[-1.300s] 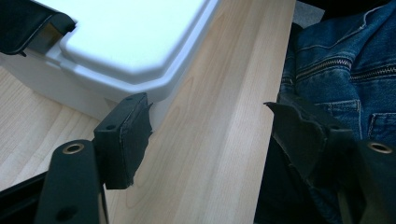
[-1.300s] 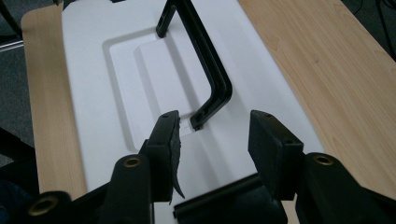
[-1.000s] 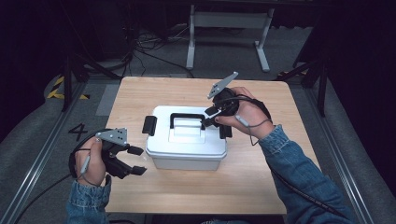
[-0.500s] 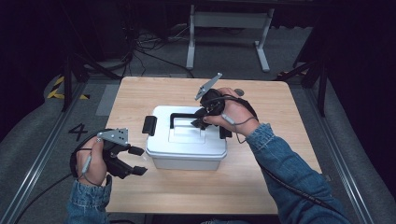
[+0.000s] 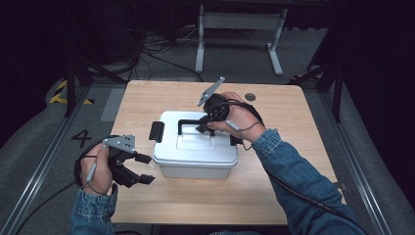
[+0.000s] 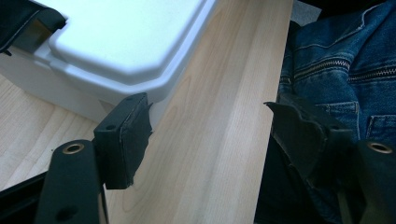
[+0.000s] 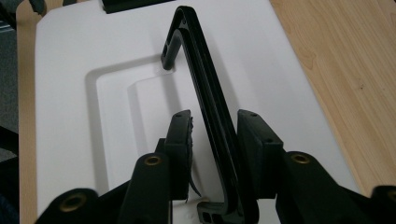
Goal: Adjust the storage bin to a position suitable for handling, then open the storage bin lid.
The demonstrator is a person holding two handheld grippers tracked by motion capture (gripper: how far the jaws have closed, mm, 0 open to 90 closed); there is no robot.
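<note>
Two black latches sit on the white rectangular plastic storage box (image 5: pixel 195 147): one black clip latch (image 5: pixel 156 131) at its left end in the high view, the other under your right hand at its right end, mostly hidden. The box lies at the middle of the light wooden table (image 5: pixel 274 186), slightly left of centre. Its thin black carry handle (image 5: pixel 190 122) stands raised from the recessed panel of the lid.

Your right gripper (image 7: pixel 212 140) reaches over the box's right part from the upper centre of the high view. In the right gripper view its jaws straddle the raised handle bar (image 7: pixel 205 116); the right pad looks to touch the bar, while a sliver of white lid shows between the bar and the left pad, so the jaws are close around it but not yet clamped.

Your left gripper (image 5: pixel 139 169) hangs at the lower left of the high view, at the table's front edge, just beside the box's near left corner. Its jaws are spread wide with nothing between them; in the left gripper view, one pad (image 6: pixel 123 135) sits just in front of that corner and the other is over your denim jacket (image 6: pixel 336 70).

A small dark round disc (image 5: pixel 250 97) sits in the tabletop behind your right hand. Around the table you have grey carpet, a metal floor rail (image 5: pixel 39 181) at the left, yellow-black tape (image 5: pixel 61 93), loose cables (image 5: pixel 147 49) and a grey metal frame (image 5: pixel 240 22) at the top, all in a dark room.
</note>
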